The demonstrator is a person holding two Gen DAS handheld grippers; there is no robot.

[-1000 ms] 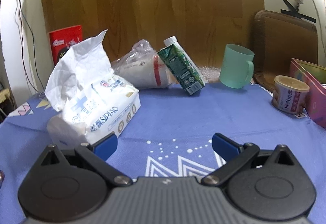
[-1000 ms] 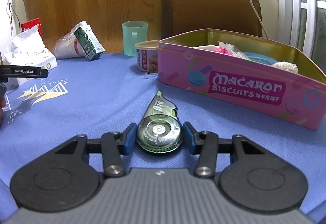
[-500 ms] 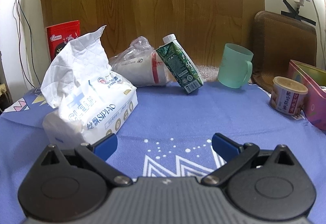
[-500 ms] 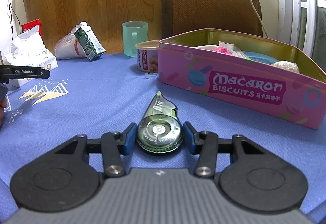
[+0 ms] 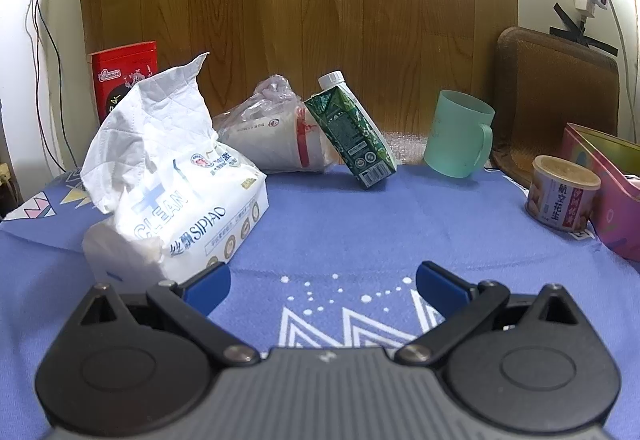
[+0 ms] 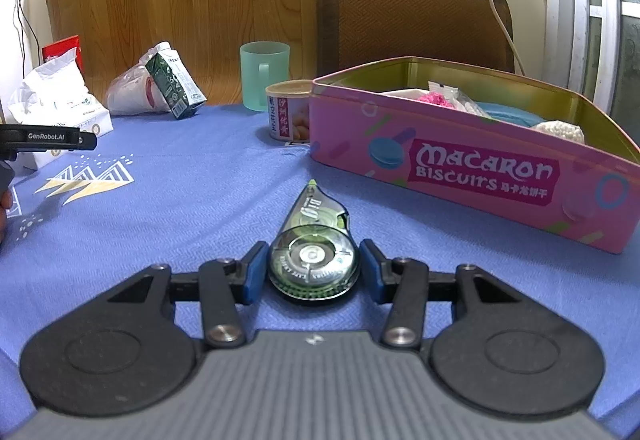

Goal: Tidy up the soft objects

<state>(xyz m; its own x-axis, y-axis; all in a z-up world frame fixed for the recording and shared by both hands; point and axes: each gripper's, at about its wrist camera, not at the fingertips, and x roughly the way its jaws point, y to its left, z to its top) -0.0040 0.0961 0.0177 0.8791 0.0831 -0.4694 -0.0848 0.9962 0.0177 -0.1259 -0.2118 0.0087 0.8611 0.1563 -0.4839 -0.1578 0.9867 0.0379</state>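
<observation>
A white tissue pack [image 5: 176,192] with a sheet sticking up lies on the blue cloth, just ahead-left of my left gripper [image 5: 322,286], which is open and empty; its left finger is next to the pack's near corner. The pack also shows in the right wrist view [image 6: 60,108]. A clear bag of paper cups [image 5: 268,136] lies behind it. My right gripper [image 6: 312,264] has its pads against both sides of a green correction-tape dispenser [image 6: 314,240] resting on the cloth. The left gripper shows at the left edge of the right wrist view [image 6: 44,138].
A green drink carton [image 5: 352,132] leans on the bag. A mint mug [image 5: 458,134], a peanut can [image 5: 562,192] and a pink Macaron Biscuits tin [image 6: 472,156] holding soft items stand to the right. A red box [image 5: 120,72] and wooden board stand behind.
The left gripper has shifted a little, so the tissue pack sits slightly lower and closer in its view. The right gripper and the tape dispenser have not moved.
</observation>
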